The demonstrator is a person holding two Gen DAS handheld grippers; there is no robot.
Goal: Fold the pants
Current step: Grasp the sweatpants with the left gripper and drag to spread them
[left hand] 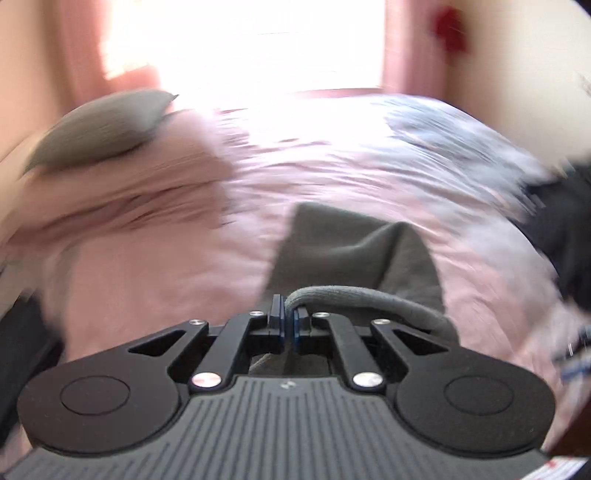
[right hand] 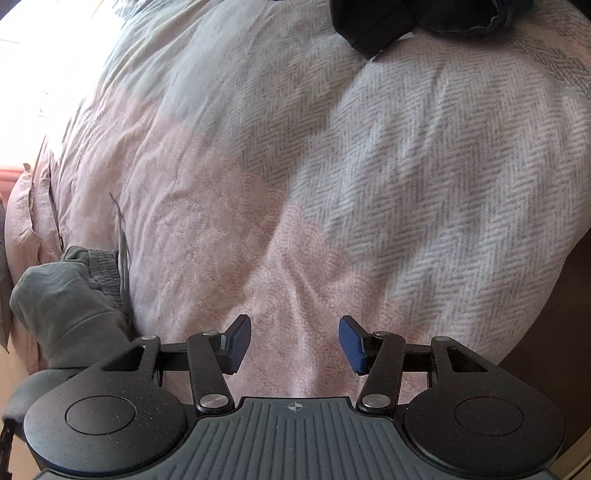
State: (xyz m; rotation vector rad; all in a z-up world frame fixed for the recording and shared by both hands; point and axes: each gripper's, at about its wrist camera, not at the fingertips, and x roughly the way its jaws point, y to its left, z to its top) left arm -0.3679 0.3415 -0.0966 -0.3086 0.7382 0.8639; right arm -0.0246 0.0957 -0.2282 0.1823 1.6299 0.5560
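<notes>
The pants (left hand: 343, 254) are grey sweatpants lying on a pink bedspread (left hand: 155, 280). In the left wrist view my left gripper (left hand: 288, 317) is shut on a thick rolled edge of the pants, which arcs off to the right of the pads. This view is blurred. In the right wrist view my right gripper (right hand: 294, 341) stands open above the pink bedspread (right hand: 229, 236) with nothing between its fingers. The bunched pants (right hand: 74, 299) with ribbed waistband and drawstring sit at its lower left, apart from the pads.
A grey pillow (left hand: 107, 129) lies at the back left of the bed under a bright window. A white-grey herringbone blanket (right hand: 424, 158) covers the right part. Dark clothing (right hand: 406, 18) lies at the far edge. The bed's edge drops off at right.
</notes>
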